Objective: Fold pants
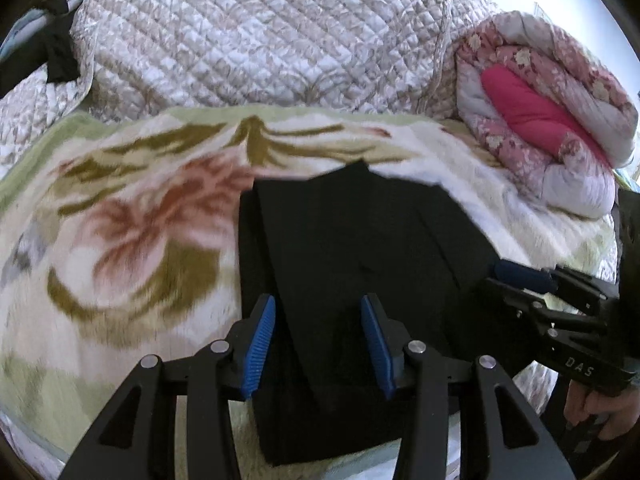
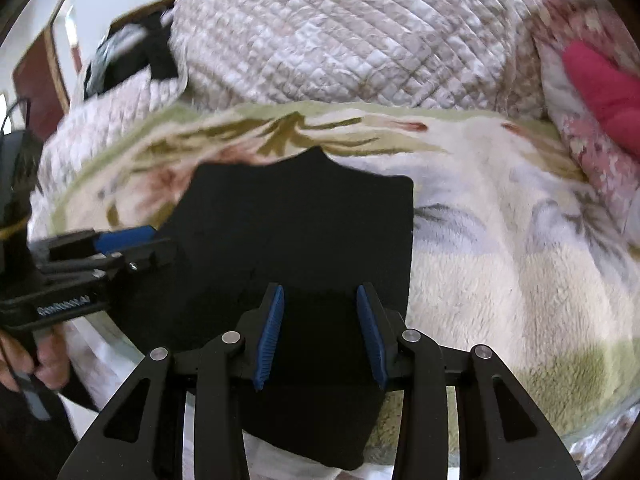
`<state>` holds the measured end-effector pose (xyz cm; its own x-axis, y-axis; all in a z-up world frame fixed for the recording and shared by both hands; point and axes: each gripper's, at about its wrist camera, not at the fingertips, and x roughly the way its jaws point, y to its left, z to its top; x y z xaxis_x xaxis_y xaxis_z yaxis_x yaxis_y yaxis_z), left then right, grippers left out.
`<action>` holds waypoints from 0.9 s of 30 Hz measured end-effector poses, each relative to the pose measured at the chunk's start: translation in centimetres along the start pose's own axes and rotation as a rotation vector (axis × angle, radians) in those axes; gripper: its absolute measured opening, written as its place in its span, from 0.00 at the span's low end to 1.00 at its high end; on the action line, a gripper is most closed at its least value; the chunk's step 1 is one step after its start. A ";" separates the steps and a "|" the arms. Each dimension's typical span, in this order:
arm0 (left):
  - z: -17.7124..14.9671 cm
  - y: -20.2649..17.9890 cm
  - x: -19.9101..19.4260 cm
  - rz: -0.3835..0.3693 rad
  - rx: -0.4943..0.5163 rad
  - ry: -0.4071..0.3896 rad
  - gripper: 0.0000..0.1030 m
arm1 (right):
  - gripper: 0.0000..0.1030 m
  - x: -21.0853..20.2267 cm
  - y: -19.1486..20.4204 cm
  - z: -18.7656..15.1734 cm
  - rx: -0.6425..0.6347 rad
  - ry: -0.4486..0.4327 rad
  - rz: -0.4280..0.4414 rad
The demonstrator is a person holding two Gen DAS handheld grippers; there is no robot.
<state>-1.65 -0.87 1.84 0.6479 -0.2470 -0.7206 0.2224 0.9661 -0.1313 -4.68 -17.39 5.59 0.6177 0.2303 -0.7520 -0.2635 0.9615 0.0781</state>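
Black pants point(image 1: 352, 248) lie folded in a compact stack on the floral blanket point(image 1: 132, 216) covering the bed, a quilted cover point(image 1: 260, 36) bunched behind. Left gripper point(image 1: 318, 344) hovers over the near edge of the stack, fingers parted with nothing pinched, jaws opening. Right gripper point(image 2: 320, 334) hovers likewise, fingers apart and holding nothing. Fold looks nearly done; likely step is tidying or a last fold. To do it well: pinch all layers at the near corners together, lift evenly, keep edges aligned, avoid snagging the blanket.
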 end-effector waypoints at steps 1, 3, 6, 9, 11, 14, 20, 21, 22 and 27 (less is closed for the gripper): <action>0.0 0.0 -0.1 0.006 0.001 -0.004 0.48 | 0.38 -0.1 -0.1 0.1 0.008 0.002 0.003; 0.4 0.0 -0.5 0.009 -0.001 0.001 0.48 | 0.38 -0.2 -0.5 0.1 0.032 0.001 0.017; 0.8 -0.1 -1.2 -0.004 -0.022 -0.010 0.48 | 0.38 -0.6 -0.9 0.1 0.066 -0.006 0.035; 0.9 -0.1 -1.9 -0.032 -0.041 -0.016 0.48 | 0.38 -1.1 -1.5 0.0 0.110 -0.015 0.067; 1.0 0.0 -2.2 -0.045 -0.049 -0.021 0.48 | 0.38 -1.3 -2.2 0.1 0.152 -0.013 0.090; 1.3 0.2 -2.1 -0.057 -0.052 -0.020 0.48 | 0.38 -1.0 -3.2 0.6 0.191 0.002 0.128; 1.7 3.2 0.2 -0.064 -0.138 0.046 0.53 | 0.59 2.0 -7.4 1.1 0.401 0.094 0.251; 1.6 3.9 0.7 -0.074 -0.165 0.058 0.55 | 0.59 2.4 -7.8 1.0 0.424 0.097 0.269; 1.5 4.4 1.0 -0.102 -0.183 0.062 0.59 | 0.59 2.5 -8.0 1.0 0.444 0.087 0.288; 1.7 5.1 2.4 -0.188 -0.225 0.067 0.63 | 0.59 3.7 -7.6 1.9 0.434 0.103 0.333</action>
<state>2.26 3.29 0.64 0.5597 -0.4247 -0.7115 0.1616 0.8981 -0.4090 1.01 -23.58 3.49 0.4716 0.5374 -0.6991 -0.0893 0.8179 0.5684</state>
